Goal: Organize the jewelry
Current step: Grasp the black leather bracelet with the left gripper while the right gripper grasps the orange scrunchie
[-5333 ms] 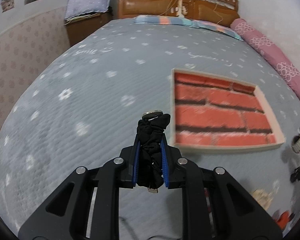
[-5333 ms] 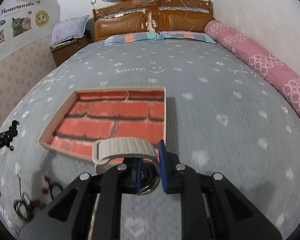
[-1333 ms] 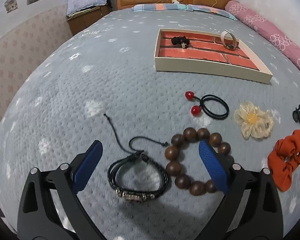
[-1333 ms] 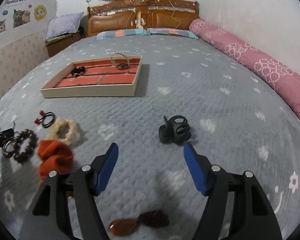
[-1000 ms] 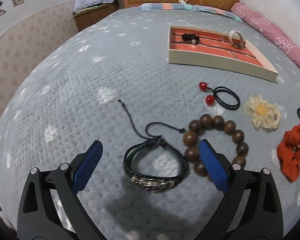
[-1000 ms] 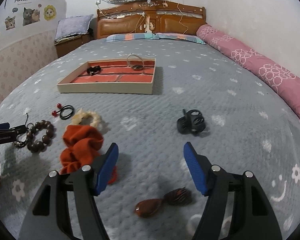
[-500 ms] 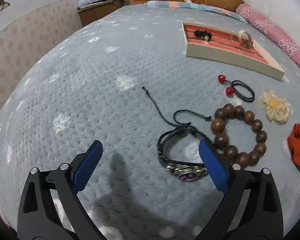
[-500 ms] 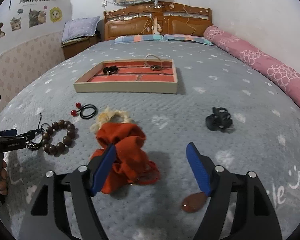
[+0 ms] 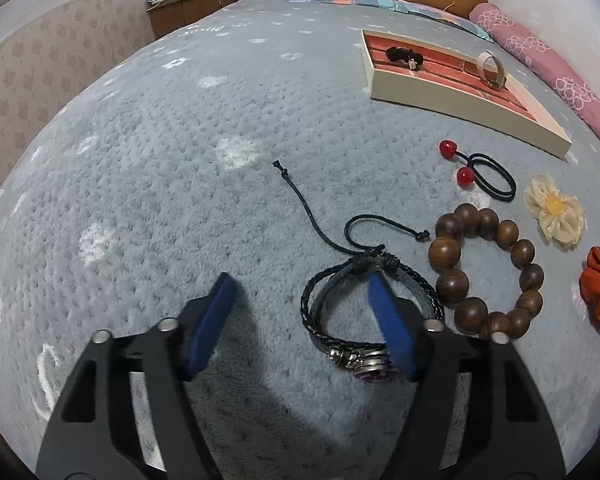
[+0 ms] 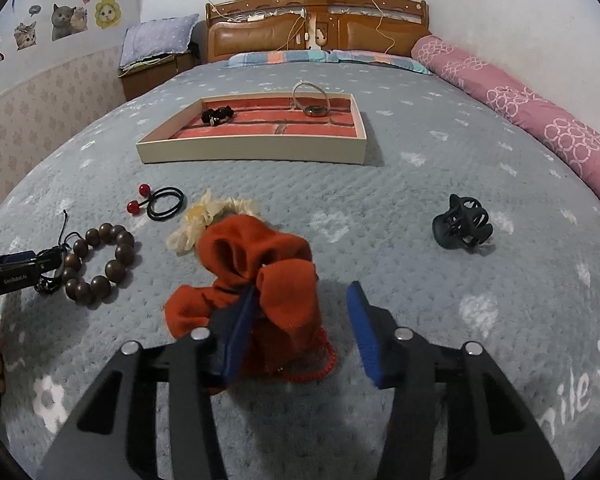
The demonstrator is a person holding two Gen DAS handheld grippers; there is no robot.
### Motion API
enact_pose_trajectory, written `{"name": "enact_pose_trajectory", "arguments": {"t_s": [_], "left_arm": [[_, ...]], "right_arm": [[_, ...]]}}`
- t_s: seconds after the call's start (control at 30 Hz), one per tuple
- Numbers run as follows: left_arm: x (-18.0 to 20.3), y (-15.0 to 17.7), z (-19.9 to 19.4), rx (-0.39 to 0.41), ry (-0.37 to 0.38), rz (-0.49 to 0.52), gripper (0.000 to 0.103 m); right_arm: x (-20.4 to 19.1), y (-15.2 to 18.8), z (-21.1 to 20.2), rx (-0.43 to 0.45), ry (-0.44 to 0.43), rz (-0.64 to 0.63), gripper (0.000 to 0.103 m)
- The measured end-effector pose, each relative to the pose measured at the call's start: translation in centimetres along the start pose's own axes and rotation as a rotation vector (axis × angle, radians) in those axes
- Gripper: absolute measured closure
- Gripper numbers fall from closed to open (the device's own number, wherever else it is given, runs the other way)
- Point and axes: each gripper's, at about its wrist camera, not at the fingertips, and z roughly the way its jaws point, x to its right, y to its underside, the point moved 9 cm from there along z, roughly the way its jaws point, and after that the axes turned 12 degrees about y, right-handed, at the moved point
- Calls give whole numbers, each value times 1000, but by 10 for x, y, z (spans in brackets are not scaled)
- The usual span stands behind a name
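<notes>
My left gripper (image 9: pixel 300 284) hangs low over the black braided bracelet (image 9: pixel 314 312). Its jaws are closing; the right finger stands inside the bracelet's loop and the left pad is well clear of the band. My right gripper (image 10: pixel 303 290) is over the orange scrunchie (image 10: pixel 260 256), jaws closing. A fold of the scrunchie lies between them, against the left pad and apart from the right. The brick-patterned tray (image 9: pixel 460 108) (image 10: pixel 252 156) holds a black scrunchie (image 10: pixel 218 114) and a beige-strapped watch (image 10: pixel 312 100).
On the grey bedspread lie a wooden bead bracelet (image 9: pixel 444 252), a hair tie with red beads (image 9: pixel 446 147), a cream flower (image 9: pixel 556 212), a black claw clip (image 10: pixel 462 222) and a red cord bracelet (image 10: pixel 324 364) under the scrunchie. A pink bolster (image 10: pixel 540 120) lines the right edge.
Both pairs of jaws have narrowed. The left gripper shifted left and down until its right finger stands in the braided bracelet. The right gripper moved left from the claw clip onto the orange scrunchie.
</notes>
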Motion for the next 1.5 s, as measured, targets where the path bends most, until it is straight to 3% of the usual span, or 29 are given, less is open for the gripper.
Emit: {"name": "enact_pose_trajectory", "arguments": {"t_s": [0.13, 0.2, 0.33, 0.9, 1.5], "left_arm": [[3, -4, 0, 5, 5, 19, 66], [6, -7, 1, 3, 5, 36, 81], [8, -11, 3, -4, 10, 44, 94], [12, -28, -3, 28, 44, 26, 97], [36, -99, -16, 87, 84, 25, 98]], "right_arm": [[1, -4, 2, -6, 2, -7, 76], [2, -7, 3, -9, -3, -12, 80], [6, -19, 0, 8, -10, -14, 84], [18, -32, 13, 0, -45, -9, 93], [24, -89, 19, 42, -51, -3, 96]]}}
